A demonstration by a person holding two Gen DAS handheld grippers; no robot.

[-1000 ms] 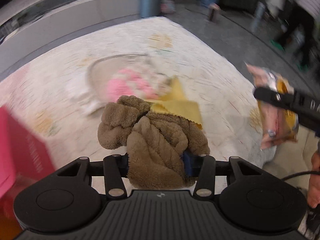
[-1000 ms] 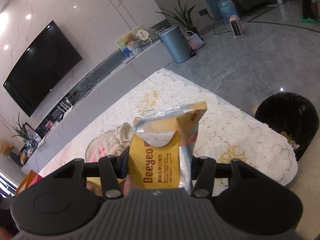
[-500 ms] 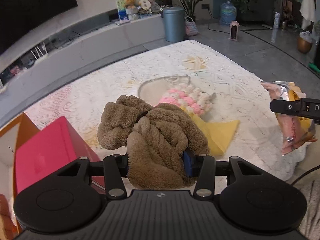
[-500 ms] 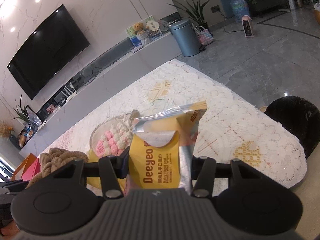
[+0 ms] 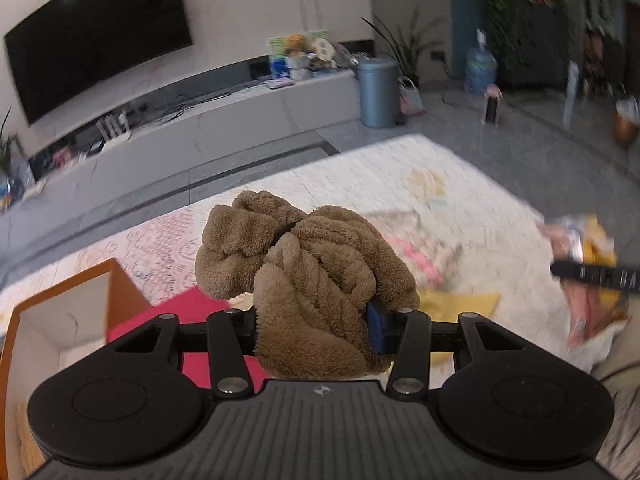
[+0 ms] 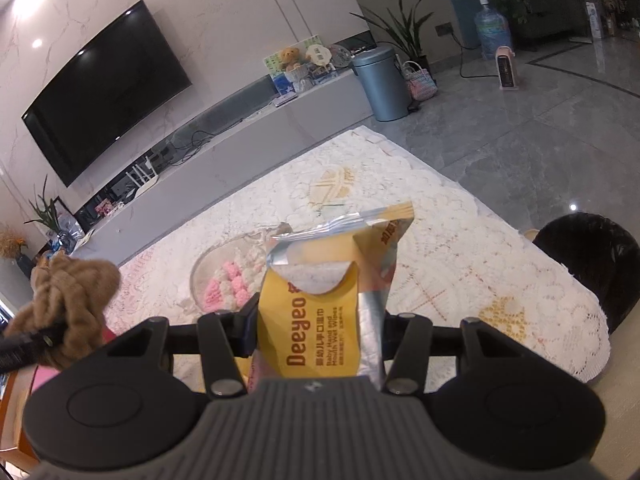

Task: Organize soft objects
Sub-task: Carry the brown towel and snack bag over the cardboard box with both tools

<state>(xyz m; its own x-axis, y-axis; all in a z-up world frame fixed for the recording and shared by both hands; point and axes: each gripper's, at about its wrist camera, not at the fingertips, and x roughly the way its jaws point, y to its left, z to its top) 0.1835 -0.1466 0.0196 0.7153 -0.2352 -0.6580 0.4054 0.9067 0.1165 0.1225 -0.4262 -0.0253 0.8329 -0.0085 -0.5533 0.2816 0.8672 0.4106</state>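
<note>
Both grippers are holding soft things above the lace-covered desk (image 6: 460, 280).

Only one label is reading clearly: the wipes pack (image 6: 320, 304) is showing "Deeyeo" in brown on yellow, with smaller print reading "Baby Hand and Mouth Wet Wipes"; its silver top edge is crinkled and its flap is peeled open. Taking the glass bowl (image 6: 200, 276) of pink and white knitted pieces as landmark: to its left, raised off the desk, the left gripper (image 5: 316, 328) is clenching a brown plush towel (image 5: 304, 272), twisted into rope-like folds, bunched between the jaws and bulging out ahead of them. In front of the bowl, on the camera's side, the right gripper (image 6: 320, 336) is gripping the wipes pack upright, its lower half sitting between the jaws and its top standing clear above them.
</note>
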